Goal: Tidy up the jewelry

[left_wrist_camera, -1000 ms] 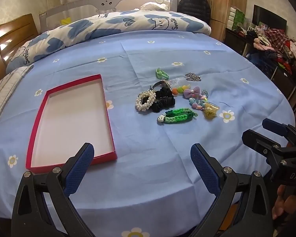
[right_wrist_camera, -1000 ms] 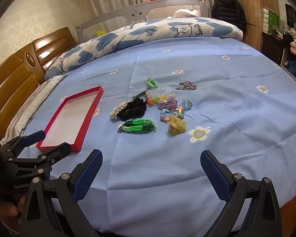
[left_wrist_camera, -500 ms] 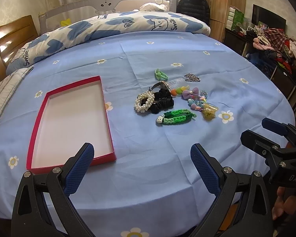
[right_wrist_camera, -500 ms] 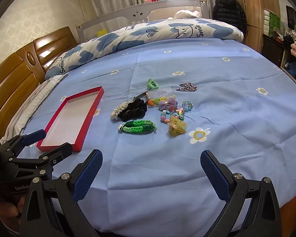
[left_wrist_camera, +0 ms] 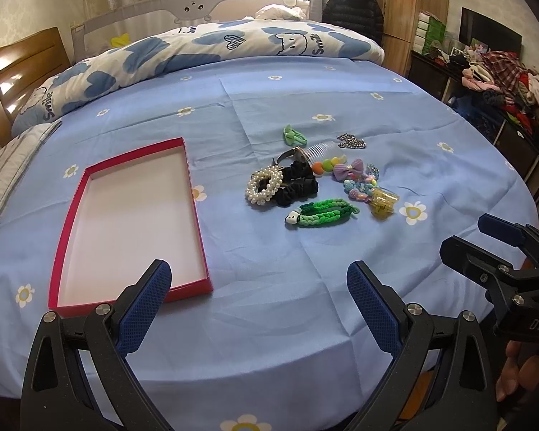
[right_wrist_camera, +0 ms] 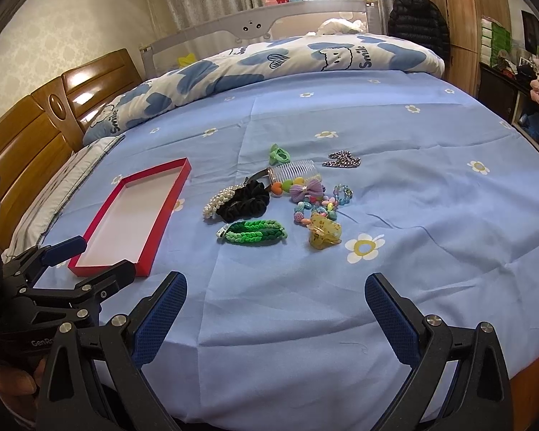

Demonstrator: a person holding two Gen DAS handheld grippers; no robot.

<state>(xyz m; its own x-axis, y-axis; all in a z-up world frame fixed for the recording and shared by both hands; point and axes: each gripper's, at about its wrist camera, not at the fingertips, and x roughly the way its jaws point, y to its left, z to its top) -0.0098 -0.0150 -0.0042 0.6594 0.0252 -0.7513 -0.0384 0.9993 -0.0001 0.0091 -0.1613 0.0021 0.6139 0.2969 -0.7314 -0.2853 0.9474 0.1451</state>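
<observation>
None of the jewelry (left_wrist_camera: 316, 179) had reached the red tray (left_wrist_camera: 72, 248), which lay bare on the bed (left_wrist_camera: 269, 323); the pile sat just right of it. Both the left claw (left_wrist_camera: 258, 294) and right claw (right_wrist_camera: 275, 305) hung released, holding nothing, so all sorting remained.

An empty red tray (left_wrist_camera: 133, 289) is lying flat at nine o'clock of a clustered jewelry pile (left_wrist_camera: 316, 183), well apart.
</observation>
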